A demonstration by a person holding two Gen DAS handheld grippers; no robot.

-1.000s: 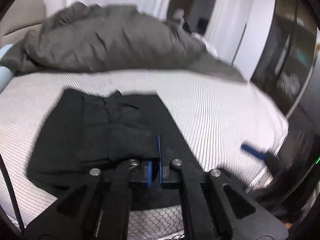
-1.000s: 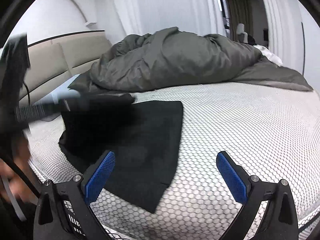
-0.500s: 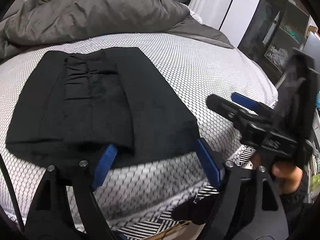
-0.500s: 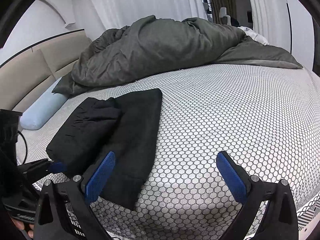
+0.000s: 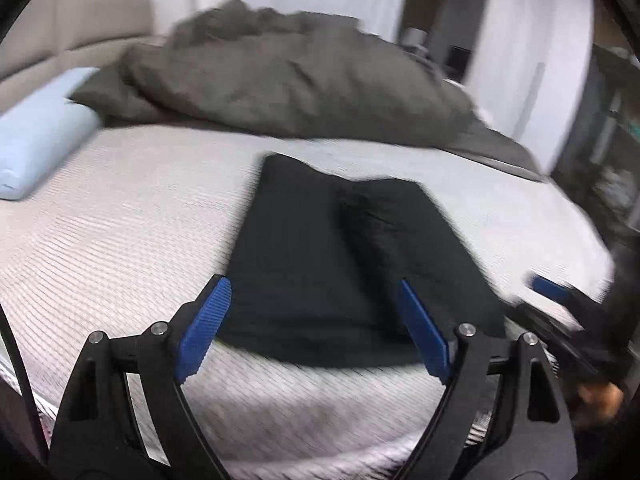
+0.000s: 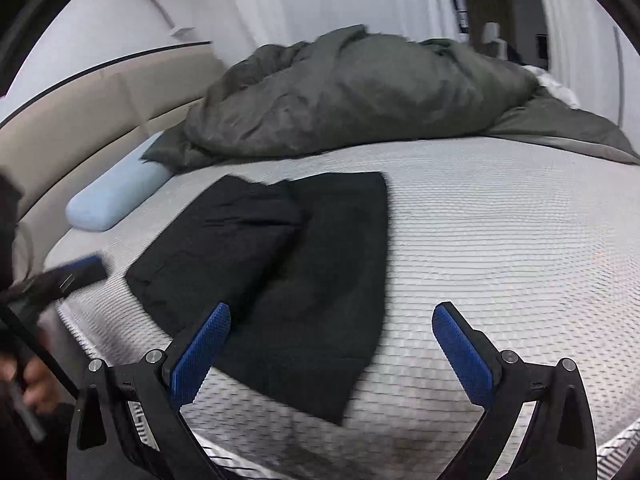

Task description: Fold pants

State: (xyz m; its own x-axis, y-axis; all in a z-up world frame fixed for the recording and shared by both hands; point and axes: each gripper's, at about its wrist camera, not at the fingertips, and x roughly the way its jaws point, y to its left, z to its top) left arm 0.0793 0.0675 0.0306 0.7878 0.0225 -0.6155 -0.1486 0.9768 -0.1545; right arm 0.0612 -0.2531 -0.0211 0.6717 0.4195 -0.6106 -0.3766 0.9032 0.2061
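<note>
The black pants (image 5: 344, 264) lie folded flat on the white mattress (image 5: 120, 216), with a thicker folded layer on top. They also show in the right wrist view (image 6: 288, 276). My left gripper (image 5: 316, 328) is open and empty, hovering at the near edge of the pants. My right gripper (image 6: 332, 352) is open and empty, above the near right corner of the pants. The right gripper's blue fingertip (image 5: 548, 288) shows at the right of the left wrist view. The left gripper's fingertip (image 6: 86, 266) shows at the left of the right wrist view.
A crumpled grey duvet (image 5: 288, 76) lies across the far side of the bed (image 6: 360, 96). A light blue pillow (image 5: 40, 140) lies at the left by the beige headboard (image 6: 88, 120). The mattress edge runs just below both grippers.
My left gripper let go of the pants, opened and drew back to the left. The pants now lie folded with the upper layer laid over. My right gripper stayed open and shifted slightly.
</note>
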